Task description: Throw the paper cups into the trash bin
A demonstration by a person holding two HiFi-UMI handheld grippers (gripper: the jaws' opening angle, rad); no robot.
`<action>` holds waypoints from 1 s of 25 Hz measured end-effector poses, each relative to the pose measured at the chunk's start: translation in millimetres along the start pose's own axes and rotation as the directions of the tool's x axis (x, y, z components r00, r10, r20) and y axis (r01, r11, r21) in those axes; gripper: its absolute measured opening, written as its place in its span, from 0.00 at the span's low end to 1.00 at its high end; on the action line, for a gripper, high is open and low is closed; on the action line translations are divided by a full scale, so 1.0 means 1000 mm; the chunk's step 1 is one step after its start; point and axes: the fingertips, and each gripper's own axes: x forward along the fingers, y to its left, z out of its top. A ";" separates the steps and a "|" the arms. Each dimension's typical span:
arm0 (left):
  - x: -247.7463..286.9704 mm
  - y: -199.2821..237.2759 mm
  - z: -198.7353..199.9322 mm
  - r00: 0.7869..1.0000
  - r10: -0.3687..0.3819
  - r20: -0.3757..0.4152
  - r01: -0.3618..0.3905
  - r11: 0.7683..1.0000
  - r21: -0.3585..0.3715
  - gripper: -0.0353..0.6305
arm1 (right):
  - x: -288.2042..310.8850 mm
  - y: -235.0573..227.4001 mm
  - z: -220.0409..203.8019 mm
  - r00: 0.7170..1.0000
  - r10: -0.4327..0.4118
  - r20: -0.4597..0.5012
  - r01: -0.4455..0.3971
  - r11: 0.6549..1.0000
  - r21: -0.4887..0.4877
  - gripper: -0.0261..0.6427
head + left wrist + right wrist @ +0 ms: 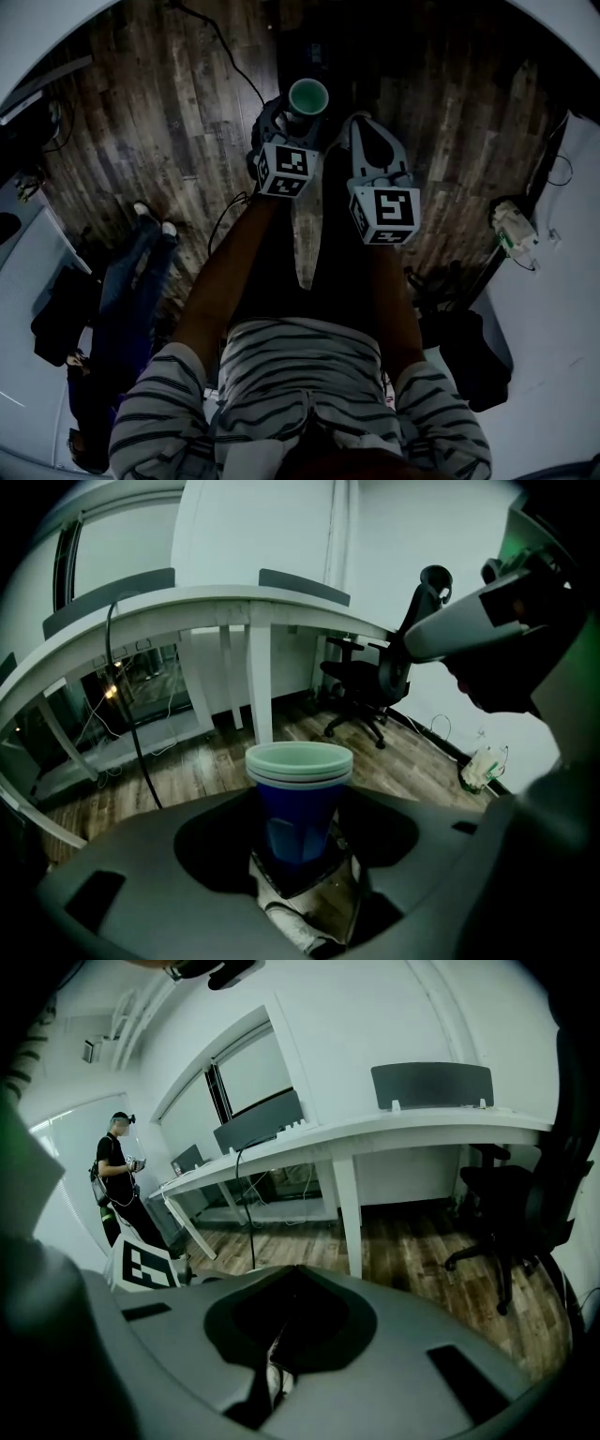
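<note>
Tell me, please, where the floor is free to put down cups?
Bare wood floor is open ahead-left, beyond the other person's shoes, and between the right gripper and the white wall. It is crowded near the dark bundle.

Paper cups' (298, 799) bases hidden; office chair (511, 1194) cropped.

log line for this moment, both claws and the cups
left claw: shut on stacked paper cups, upright | right claw: shut, empty | trash bin: not in view
</note>
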 end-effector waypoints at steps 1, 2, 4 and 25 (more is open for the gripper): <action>0.004 0.000 -0.004 1.000 -0.002 -0.013 0.002 1.000 0.008 0.48 | 0.002 0.000 -0.002 1.000 -0.001 -0.006 0.001 1.000 -0.005 0.06; 0.007 0.001 -0.008 1.000 -0.003 -0.026 0.004 1.000 0.018 0.48 | 0.004 0.000 -0.005 1.000 -0.002 -0.013 0.002 1.000 -0.009 0.06; 0.014 0.002 -0.014 0.999 -0.004 -0.048 0.006 0.999 0.041 0.48 | 0.007 -0.001 -0.010 1.000 -0.003 -0.021 0.003 1.000 -0.006 0.06; 0.095 0.006 -0.058 0.978 -0.042 -0.204 0.092 0.966 0.243 0.48 | 0.022 -0.019 -0.041 0.997 -0.040 -0.067 0.043 0.997 0.056 0.06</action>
